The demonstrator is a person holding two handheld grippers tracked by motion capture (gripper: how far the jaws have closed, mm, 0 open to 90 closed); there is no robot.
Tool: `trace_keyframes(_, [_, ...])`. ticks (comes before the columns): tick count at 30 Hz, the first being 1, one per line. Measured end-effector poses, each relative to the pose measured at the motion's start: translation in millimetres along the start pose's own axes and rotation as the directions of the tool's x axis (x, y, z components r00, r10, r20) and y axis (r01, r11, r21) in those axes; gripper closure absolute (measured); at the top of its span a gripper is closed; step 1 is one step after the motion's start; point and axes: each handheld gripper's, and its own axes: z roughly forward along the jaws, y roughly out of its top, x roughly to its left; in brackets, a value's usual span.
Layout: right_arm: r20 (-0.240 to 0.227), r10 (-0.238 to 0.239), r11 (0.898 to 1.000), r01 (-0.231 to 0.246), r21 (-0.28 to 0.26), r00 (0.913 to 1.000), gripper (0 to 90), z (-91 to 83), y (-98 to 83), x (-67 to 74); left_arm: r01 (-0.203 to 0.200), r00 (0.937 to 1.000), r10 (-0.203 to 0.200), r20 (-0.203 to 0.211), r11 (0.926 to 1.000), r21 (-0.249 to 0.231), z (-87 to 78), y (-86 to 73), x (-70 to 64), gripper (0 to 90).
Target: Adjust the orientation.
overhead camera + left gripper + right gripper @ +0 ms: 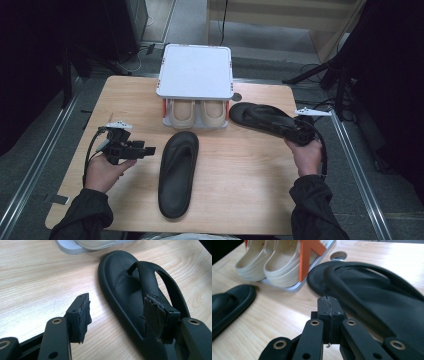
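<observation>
My right gripper (329, 305) is clamped together with nothing between its pads, nudged against the edge of the black sandal (262, 119) lying just right of the shoe rack (196, 75). My left gripper (142, 151) hangs spread wide, left of the other sandal (178, 172) in front of that rack. Pushing with closed jaws could skid the sandal off the table

Matt black rubbery sandal (125, 285); pale wood-grain table (240, 165); smooth cream clogs (267, 262); white plastic rack (196, 70).
</observation>
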Motion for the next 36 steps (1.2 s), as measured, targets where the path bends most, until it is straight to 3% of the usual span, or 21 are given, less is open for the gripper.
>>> trace_keyframes(12, [0.038, 0.014, 0.999, -0.016, 0.042, 0.9992, 90.0, 27.1, 13.0, -34.4, 0.016, 0.9997, -0.016, -0.020, 0.9996, -0.023, -9.2, -10.7, 3.4, 39.2])
trace_keyframes(20, [0.039, 0.059, 0.997, -0.061, 0.055, 0.9975, 90.0, 41.1, 14.5, -51.0, 0.036, 0.9986, -0.037, -0.037, 0.9990, -0.025, -16.6, -20.6, 5.2, 39.2])
trace_keyframes(23, [0.048, 0.067, 0.996, -0.069, 0.051, 0.9966, 90.0, 44.8, 14.3, -55.6, 0.043, 0.9980, -0.045, -0.044, 0.9985, -0.035, -19.1, -23.5, 5.9, 39.2])
trace_keyframes(30, [0.075, 0.058, 0.991, -0.066, 0.116, 0.9955, 90.0, 58.7, 8.0, -64.4, 0.045, 0.9976, -0.047, -0.051, 0.9983, -0.037, -21.1, -26.8, 6.4, 39.2])
trace_keyframes(36, [0.069, 0.075, 0.990, -0.082, 0.111, 0.9948, 90.0, 59.8, 5.6, -64.4, 0.049, 0.9972, -0.052, -0.053, 0.9979, -0.042, -22.0, -26.9, 6.9, 39.1])
